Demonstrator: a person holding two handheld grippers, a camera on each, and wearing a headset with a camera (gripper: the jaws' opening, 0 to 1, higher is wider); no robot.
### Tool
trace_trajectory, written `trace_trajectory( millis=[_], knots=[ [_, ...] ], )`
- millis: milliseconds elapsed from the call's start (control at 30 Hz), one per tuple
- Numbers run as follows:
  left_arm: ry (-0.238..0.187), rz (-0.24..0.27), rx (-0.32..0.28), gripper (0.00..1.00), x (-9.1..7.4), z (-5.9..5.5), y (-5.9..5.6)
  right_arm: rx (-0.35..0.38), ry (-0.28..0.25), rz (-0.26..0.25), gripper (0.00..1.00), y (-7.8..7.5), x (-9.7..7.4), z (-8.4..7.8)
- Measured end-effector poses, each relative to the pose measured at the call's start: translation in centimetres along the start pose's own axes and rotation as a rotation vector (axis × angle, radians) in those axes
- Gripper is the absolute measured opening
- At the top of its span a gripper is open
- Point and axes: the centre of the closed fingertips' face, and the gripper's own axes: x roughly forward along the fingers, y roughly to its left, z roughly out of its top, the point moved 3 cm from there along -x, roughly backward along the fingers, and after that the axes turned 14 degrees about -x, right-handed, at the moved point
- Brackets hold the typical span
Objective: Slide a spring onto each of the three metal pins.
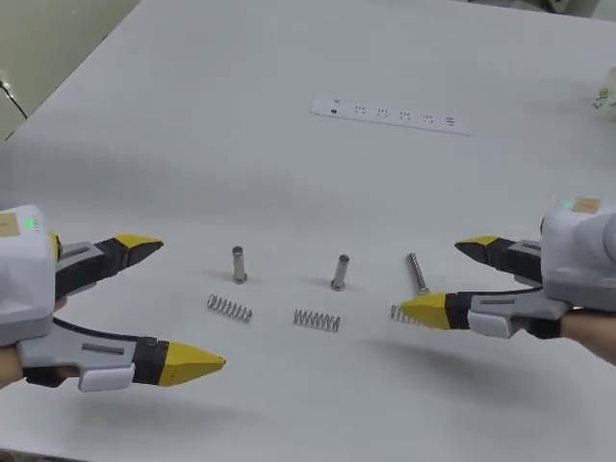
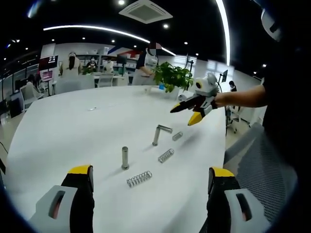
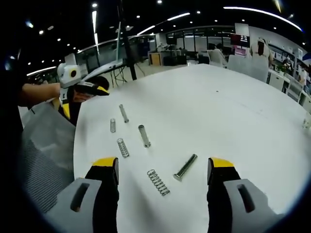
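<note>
Right gripper view: our right gripper gaped empty; the nearest spring lay slantwise just ahead between its jaws. Our left gripper gaped empty too.

pins: 3 – left pin, middle pin, right pin
springs: 3 – left spring, middle spring, right spring, partly hidden by a jaw tip
grippers: 2 – left gripper, right gripper
jaws per gripper: 2, yellow-tipped
power strip: 1
sockets on it: too small to count
plant: 1
table: 1
</note>
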Motion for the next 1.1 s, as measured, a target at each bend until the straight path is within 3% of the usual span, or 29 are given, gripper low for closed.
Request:
trace_trajectory(
  millis=[167, 400, 600, 967, 1100],
  knots=[
    [-0.007, 0.004, -0.004, 0.95, -0.1, 0.1, 0.0, 0.013, 0.026, -0.001, 0.67, -0.5, 0.9, 0.2],
    [-0.005, 0.013, -0.011, 0.94, -0.3, -0.1, 0.2, 0.079, 0.103, -0.026, 0.54, -1.8, 1.7, -0.7],
    [-0.003, 0.017, -0.02, 0.93, -0.5, -0.3, 0.2, 0.155, 0.122, -0.043, 0.46, -2.7, 2.1, -1.2],
    [-0.002, 0.018, -0.017, 0.93, -0.4, -0.2, 0.2, 0.233, 0.177, -0.059, 0.29, -3.4, 3.4, -1.5],
    [0.0, 0.016, -0.016, 0.92, -0.4, -0.2, 0.2, 0.255, 0.225, -0.064, 0.24, -3.7, 3.9, -2.1]
  ],
)
